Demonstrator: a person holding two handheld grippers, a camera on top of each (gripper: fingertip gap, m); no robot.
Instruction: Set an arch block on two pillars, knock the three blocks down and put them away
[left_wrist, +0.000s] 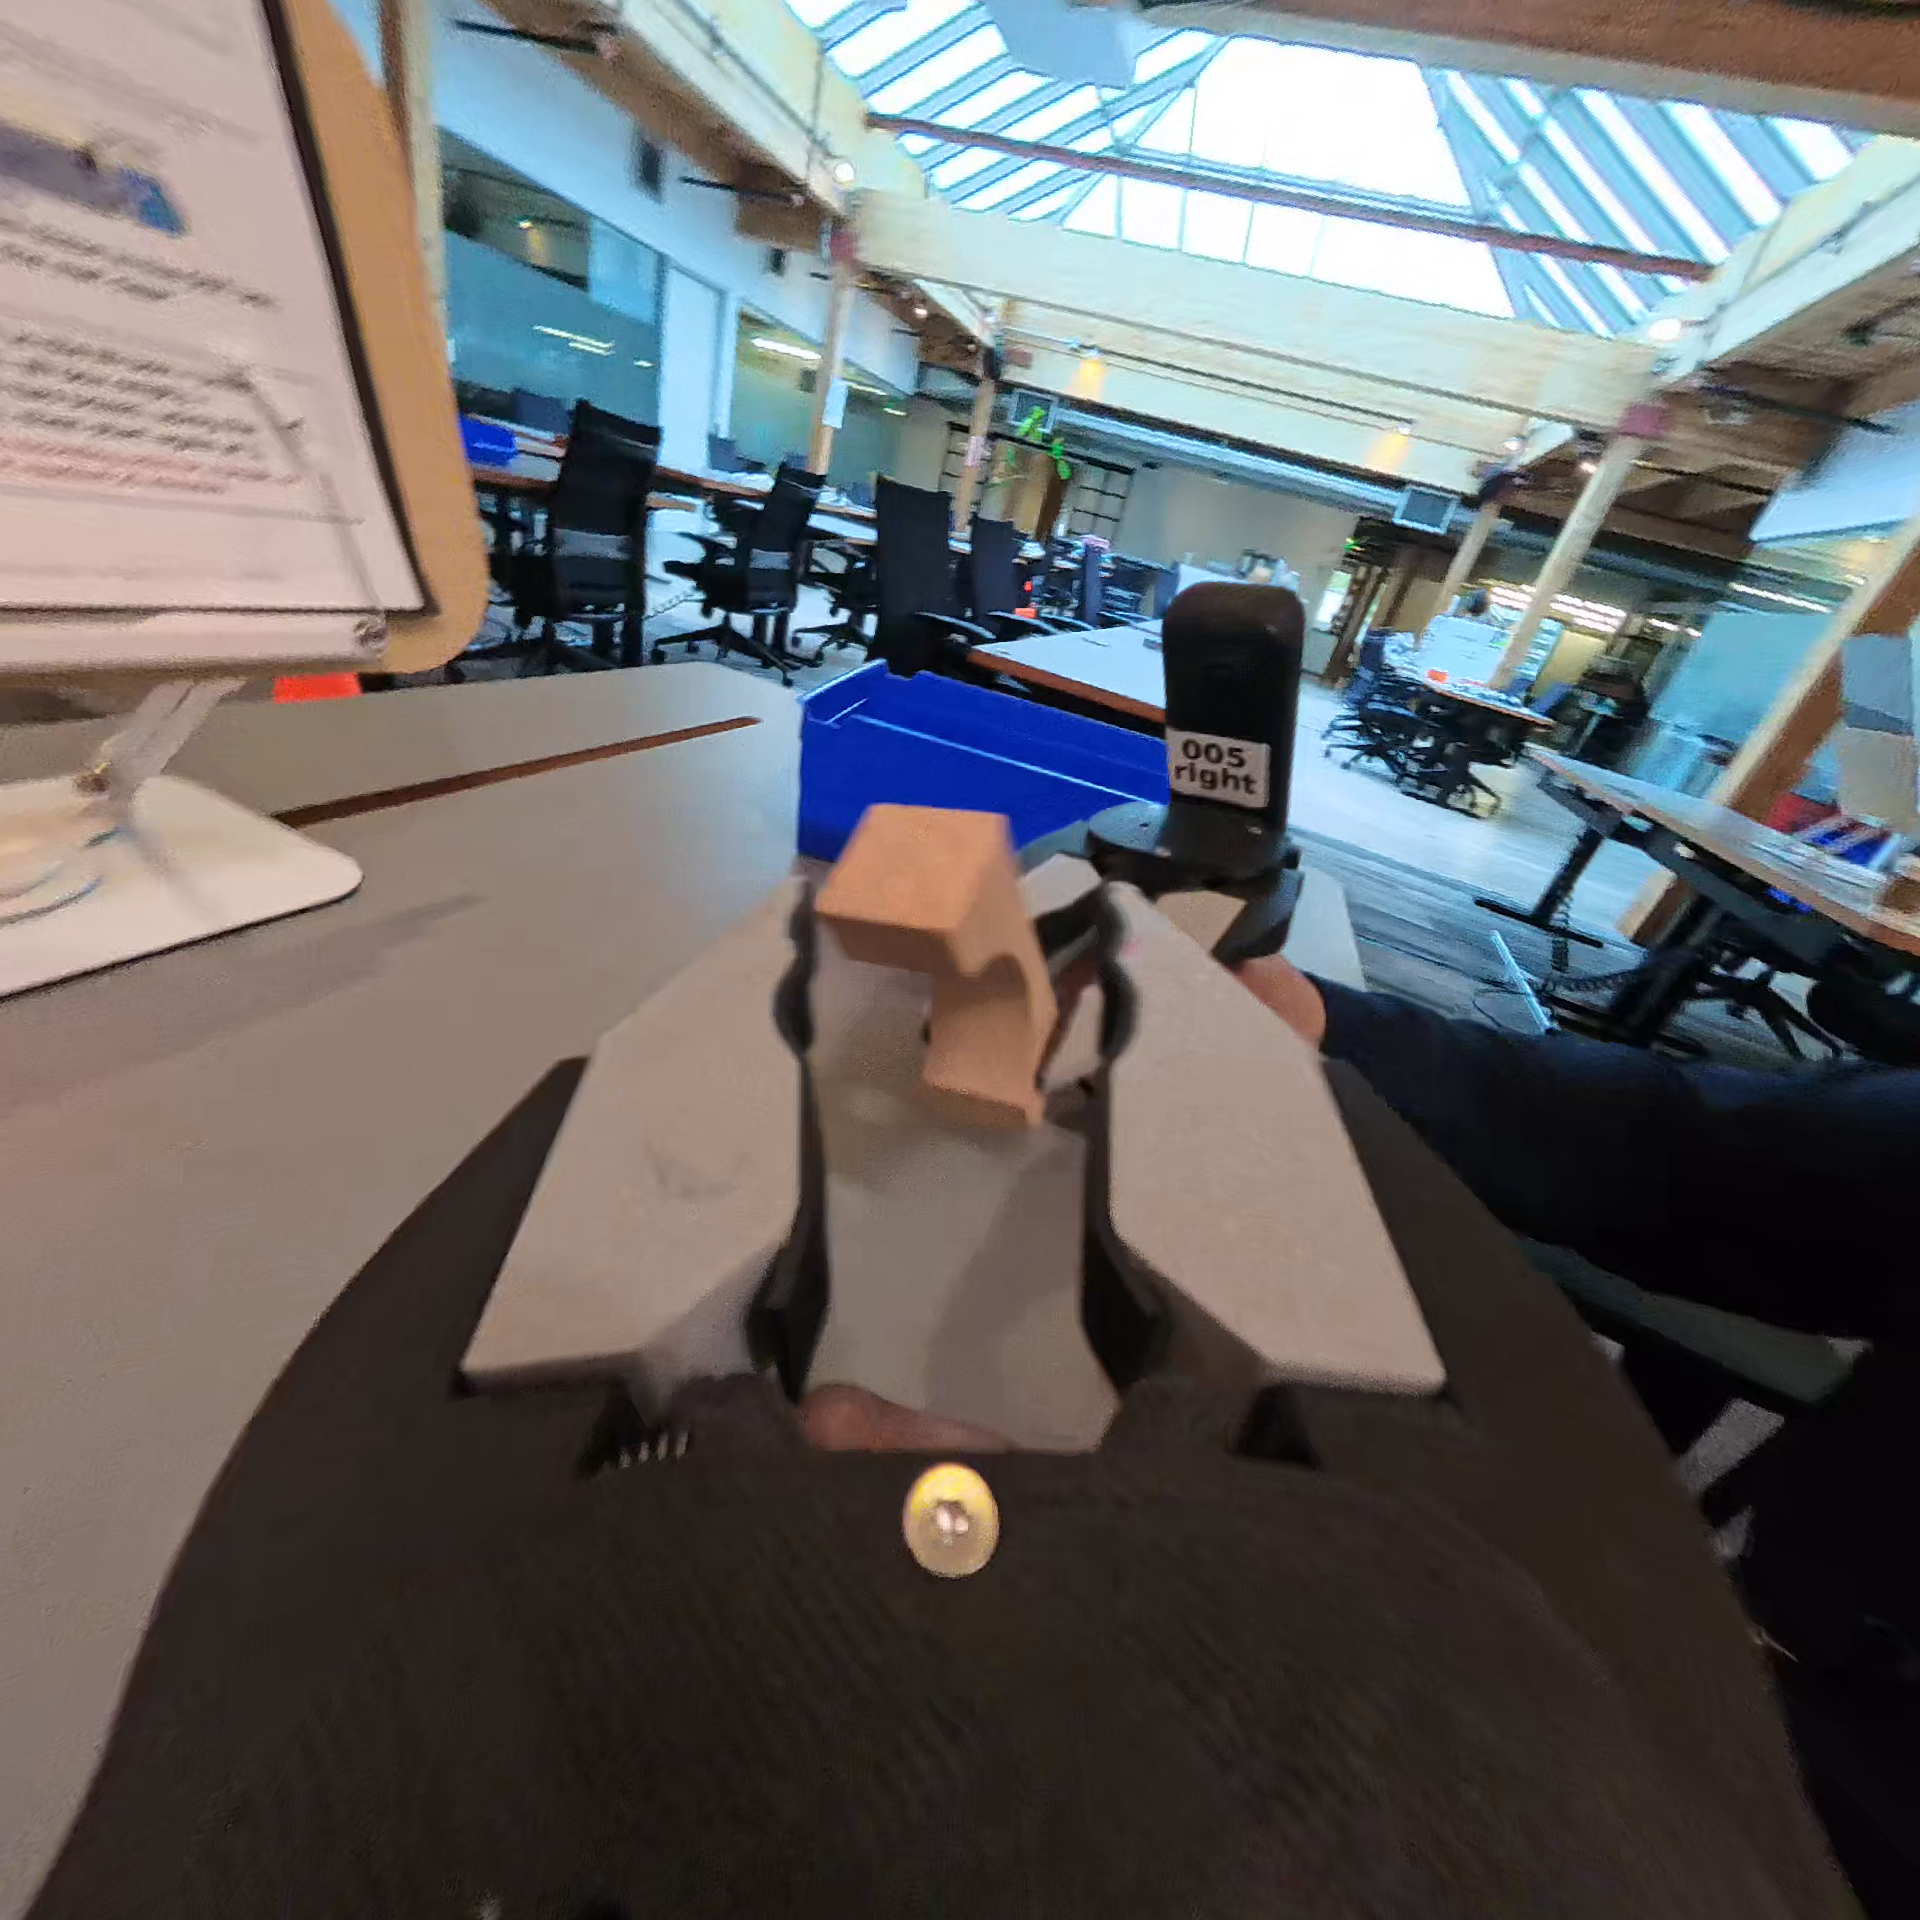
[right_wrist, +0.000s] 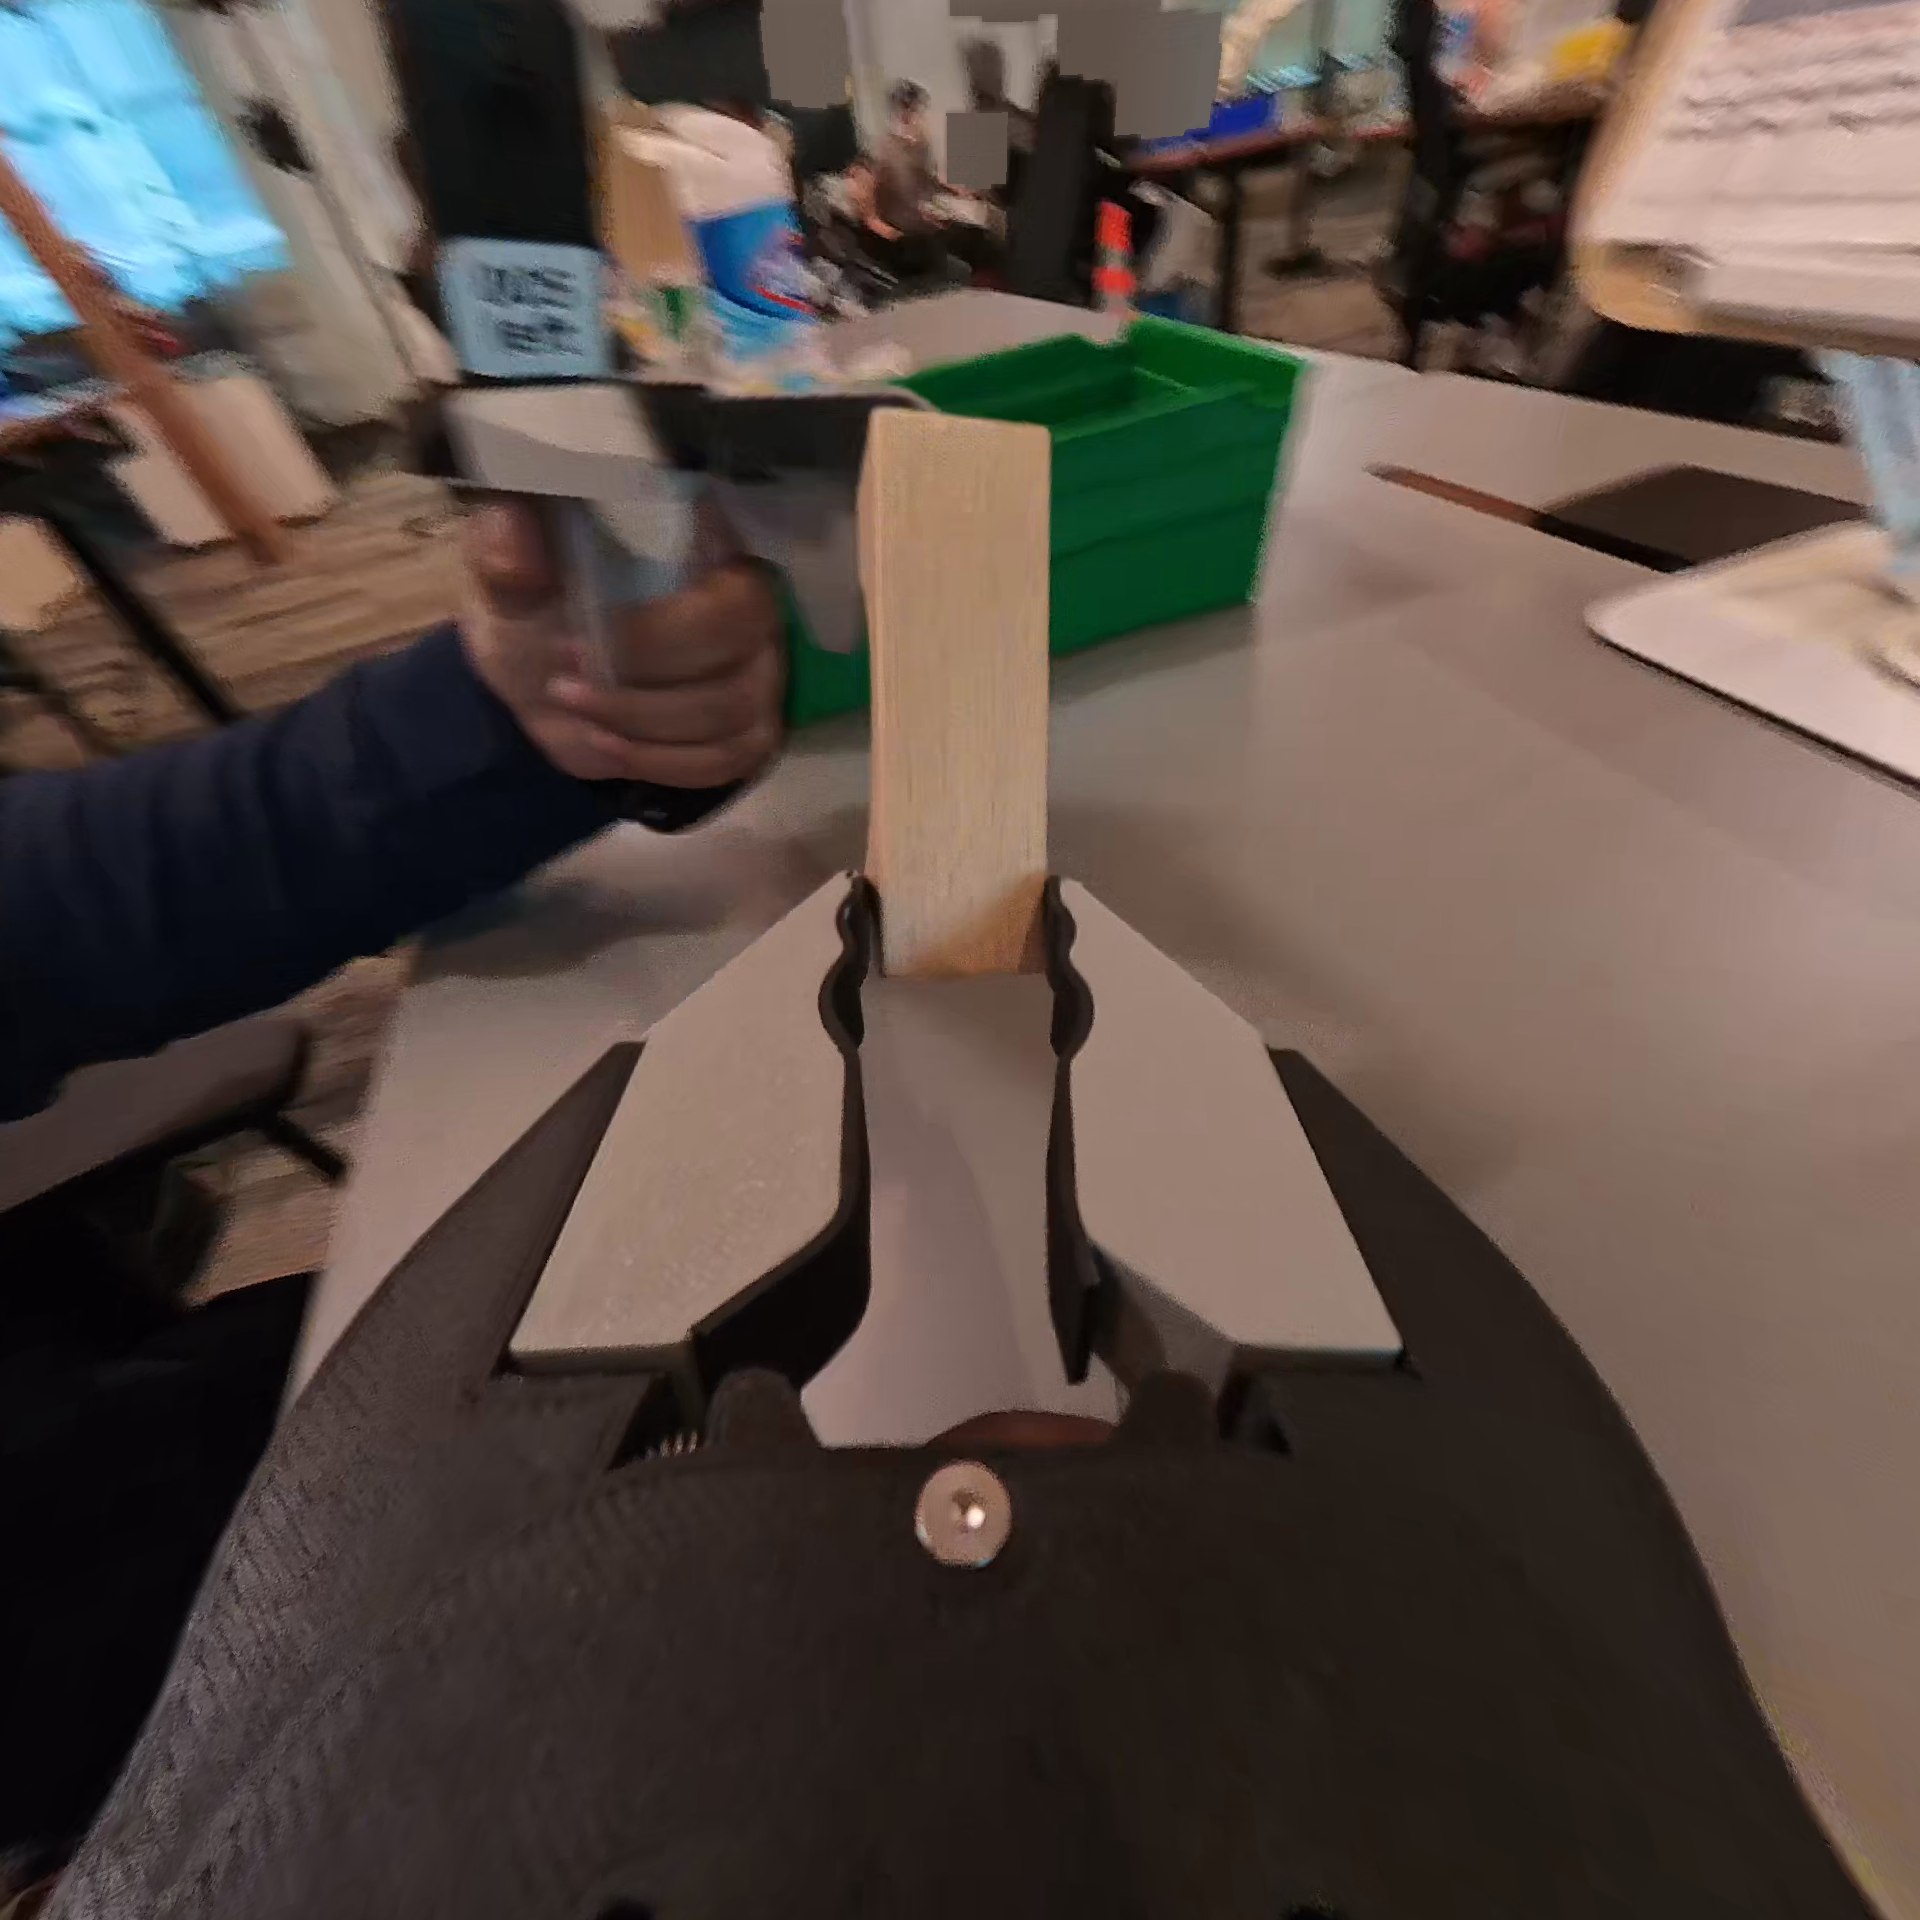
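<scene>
Arch block (left_wrist: 940, 961) sits tilted between the fingers of the left gripper (left_wrist: 956, 966) in the left wrist view; the jaws stand apart with a gap visible on the right side, so no clamp is made, and a blue bin (left_wrist: 935, 758) stands behind on the grey table (left_wrist: 416, 987). In the right wrist view, the right gripper (right_wrist: 958, 930) is clamped on the lower end of an upright wooden block (right_wrist: 956, 675), both pads pressing its sides, with a green bin (right_wrist: 1153, 499) beyond it and the left gripper at the block's left.
</scene>
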